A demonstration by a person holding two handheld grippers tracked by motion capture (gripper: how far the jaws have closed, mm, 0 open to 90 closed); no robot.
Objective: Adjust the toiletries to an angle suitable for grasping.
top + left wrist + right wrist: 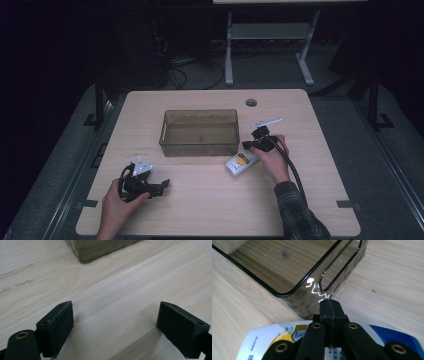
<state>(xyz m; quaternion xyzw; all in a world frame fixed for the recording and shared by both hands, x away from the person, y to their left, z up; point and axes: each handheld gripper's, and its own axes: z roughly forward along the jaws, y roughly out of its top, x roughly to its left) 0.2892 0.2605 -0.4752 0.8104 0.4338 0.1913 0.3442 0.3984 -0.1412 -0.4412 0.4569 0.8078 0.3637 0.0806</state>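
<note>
1. Table [210,200]: tinted clear bin [199,132] at frame centre.
2. White tube [241,163] lies just right of the bin's lower-right corner.
3. Right gripper [331,312]: jaws pressed together directly over the tube, possibly touching it.
4. Left gripper [115,327], lower left: jaws spread over bare wood.

One transparent smoky bin [200,132] is counted near the middle of the table [210,210], and it holds nothing. One white tube with a yellow and blue label [241,163] is counted just beside the bin's near right corner. Two grippers are counted: the right gripper [248,145] beside that same corner, and the left gripper [164,185] well apart from the bin, toward its near left.
</note>
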